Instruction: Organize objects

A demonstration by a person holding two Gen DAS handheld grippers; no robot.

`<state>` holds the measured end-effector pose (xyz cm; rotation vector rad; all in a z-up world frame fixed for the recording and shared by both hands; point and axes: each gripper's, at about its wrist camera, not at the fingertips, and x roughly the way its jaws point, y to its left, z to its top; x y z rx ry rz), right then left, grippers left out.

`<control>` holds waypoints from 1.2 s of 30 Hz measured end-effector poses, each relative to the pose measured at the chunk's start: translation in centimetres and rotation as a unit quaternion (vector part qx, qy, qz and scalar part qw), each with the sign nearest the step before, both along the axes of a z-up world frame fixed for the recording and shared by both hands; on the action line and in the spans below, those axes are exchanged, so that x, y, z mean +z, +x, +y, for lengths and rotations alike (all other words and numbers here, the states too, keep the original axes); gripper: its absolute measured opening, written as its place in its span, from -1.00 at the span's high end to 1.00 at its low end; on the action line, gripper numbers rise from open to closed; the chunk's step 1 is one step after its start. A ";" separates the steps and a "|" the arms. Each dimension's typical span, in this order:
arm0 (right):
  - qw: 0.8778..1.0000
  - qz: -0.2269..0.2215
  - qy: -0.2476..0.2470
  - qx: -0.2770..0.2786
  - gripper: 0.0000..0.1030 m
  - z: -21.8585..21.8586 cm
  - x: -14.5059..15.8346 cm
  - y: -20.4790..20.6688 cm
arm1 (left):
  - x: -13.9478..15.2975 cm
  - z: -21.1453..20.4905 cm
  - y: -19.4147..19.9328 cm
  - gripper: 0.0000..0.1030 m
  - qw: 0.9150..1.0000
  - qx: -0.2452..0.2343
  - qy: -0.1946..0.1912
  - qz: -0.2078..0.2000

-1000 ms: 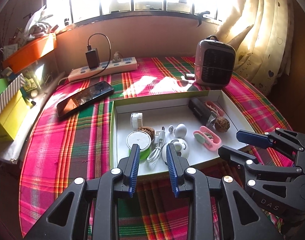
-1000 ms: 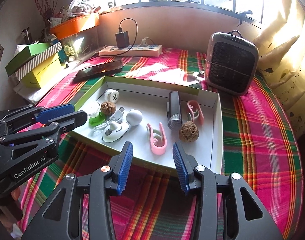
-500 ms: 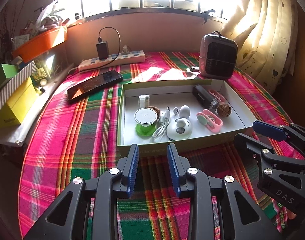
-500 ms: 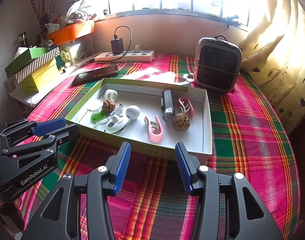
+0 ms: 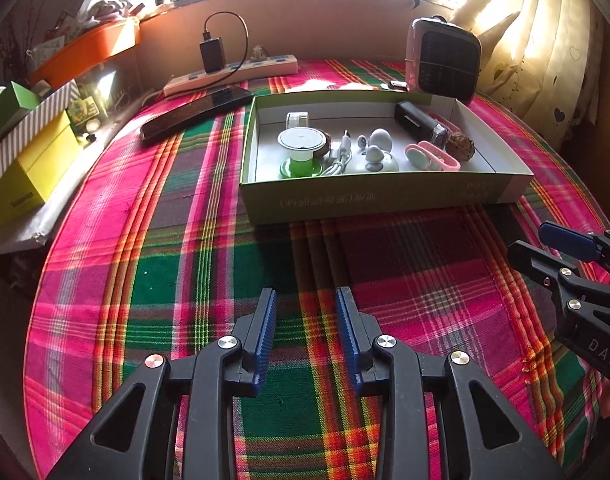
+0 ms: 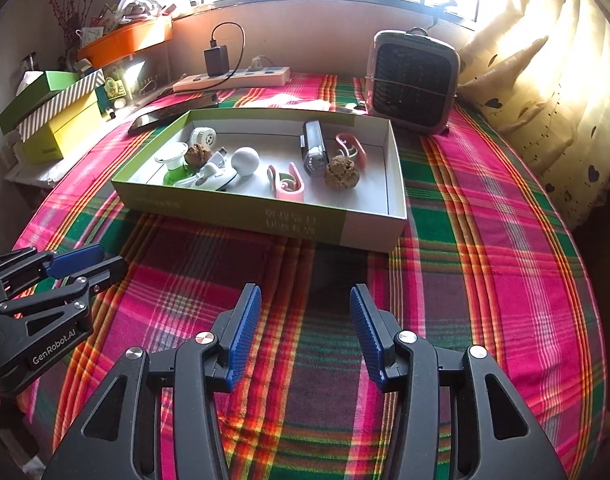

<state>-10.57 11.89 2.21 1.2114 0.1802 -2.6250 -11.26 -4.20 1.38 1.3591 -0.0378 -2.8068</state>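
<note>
My box (image 6: 289,222) of small objects sits ahead on the plaid cloth (image 5: 209,272), well apart from both my grippers. Right gripper (image 6: 306,332) hovers low with fingers apart, empty; left gripper (image 5: 306,336) likewise, its side reading "GenRobot.AI".

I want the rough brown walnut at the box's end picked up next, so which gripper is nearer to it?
Right. The right gripper sits in front of the box's walnut end; the rough brown walnut lies just beyond. The left gripper faces the opposite end, farther away.
</note>
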 end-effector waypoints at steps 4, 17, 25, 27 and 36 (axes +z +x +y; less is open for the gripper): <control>1.000 -0.008 0.004 -0.010 0.07 0.6 -0.5 0.5 | 0.0 -0.3 0.4 0.42 1.000 0.005 0.012 -0.001; 0.999 -0.015 -0.001 -0.032 -0.14 2.3 -1.2 1.6 | -0.3 0.3 1.6 0.29 0.999 0.025 0.013 0.016; 0.999 -0.011 0.000 -0.039 -0.23 2.5 -1.3 2.1 | -0.2 0.1 1.7 0.27 0.999 0.030 0.017 0.016; 0.999 -0.011 0.000 -0.039 -0.23 2.5 -1.3 2.0 | -0.2 0.1 1.7 0.27 0.999 0.029 0.020 0.017; 0.999 -0.011 0.000 -0.038 -0.26 2.5 -1.4 2.0 | -0.2 0.1 1.7 0.27 0.999 0.029 0.019 0.016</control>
